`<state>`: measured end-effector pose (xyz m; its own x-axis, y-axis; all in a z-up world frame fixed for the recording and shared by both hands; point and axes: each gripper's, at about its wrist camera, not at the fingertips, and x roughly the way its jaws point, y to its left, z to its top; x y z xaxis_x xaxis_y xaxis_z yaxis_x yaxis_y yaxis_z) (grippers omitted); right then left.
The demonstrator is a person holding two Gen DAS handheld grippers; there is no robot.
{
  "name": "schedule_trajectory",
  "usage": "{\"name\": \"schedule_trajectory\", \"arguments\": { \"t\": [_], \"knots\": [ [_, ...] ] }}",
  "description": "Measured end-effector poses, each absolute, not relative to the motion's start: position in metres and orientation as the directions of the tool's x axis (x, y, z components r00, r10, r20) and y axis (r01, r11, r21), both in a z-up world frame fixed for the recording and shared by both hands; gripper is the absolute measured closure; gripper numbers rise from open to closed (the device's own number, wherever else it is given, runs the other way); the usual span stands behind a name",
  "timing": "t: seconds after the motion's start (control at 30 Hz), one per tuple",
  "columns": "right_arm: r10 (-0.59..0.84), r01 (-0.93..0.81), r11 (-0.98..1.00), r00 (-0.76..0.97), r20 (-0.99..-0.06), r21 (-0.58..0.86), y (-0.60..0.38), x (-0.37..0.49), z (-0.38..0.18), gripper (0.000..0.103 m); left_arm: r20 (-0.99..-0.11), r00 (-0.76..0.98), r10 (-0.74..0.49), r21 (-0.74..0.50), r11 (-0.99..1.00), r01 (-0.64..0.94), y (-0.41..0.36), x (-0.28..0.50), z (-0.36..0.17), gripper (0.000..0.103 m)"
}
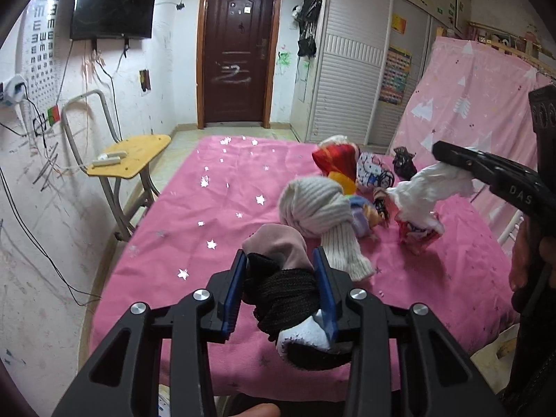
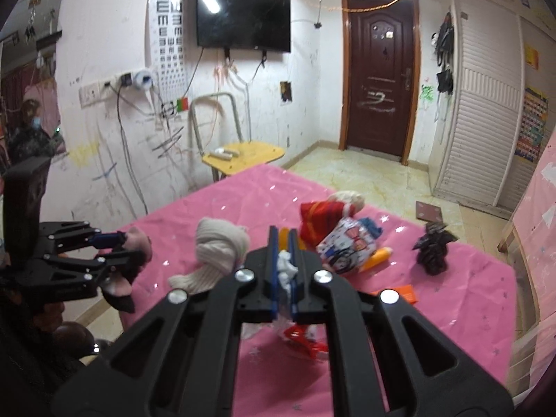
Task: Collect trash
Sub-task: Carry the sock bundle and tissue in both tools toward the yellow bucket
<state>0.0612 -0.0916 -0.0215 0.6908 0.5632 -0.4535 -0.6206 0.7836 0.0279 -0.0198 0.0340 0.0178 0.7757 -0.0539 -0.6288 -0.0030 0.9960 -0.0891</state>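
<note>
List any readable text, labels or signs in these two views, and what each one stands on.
"DAS": raised letters on the right gripper's black finger, left wrist view; anything after them is cut off.
Rows of "E" shapes turned various ways: eye chart on the wall beside the TV; its lower rows are too small to read.
Coloured poster on the wardrobe: too small to read.
Red wrapper below the white tissue: print blurred.

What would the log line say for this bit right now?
left gripper: shut on sock bundle | right gripper: shut on white wrapper | bed: clothes remain
</note>
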Motion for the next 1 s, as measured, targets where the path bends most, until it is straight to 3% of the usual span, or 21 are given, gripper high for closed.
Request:
{"name": "schedule_trajectory", "arguments": {
  "t": [0.3,0.53,0.77,1.0],
  "knots": [
    [0.507,-0.524,0.85,0.788,-0.348,0.051,-0.161,0.047,0.006,0.099,-0.561,0.819,-0.122,-0.06,0.992,0.107,-0.015,-0.009,0.057,0.072],
    [0.383,-0.378,0.922,0.872,-0.305,0.078,-0.241,0.032,0.012,0.099,-0.538,0.809,-0.236,-0.059,0.968,0.243,-0.081,0.014,0.076,0.072],
    [0.235,-0.215,0.972,0.915,-0.327,0.096,-0.317,0.016,-0.001,0.098,-0.531,0.759,-0.376,-0.109,0.919,0.379,-0.152,0.035,0.081,0.072],
    [0.139,-0.084,0.985,0.903,-0.406,0.149,-0.379,0.012,-0.038,0.098,-0.542,0.679,-0.496,-0.178,0.857,0.484,-0.227,0.056,0.076,0.072]
  ]
}}
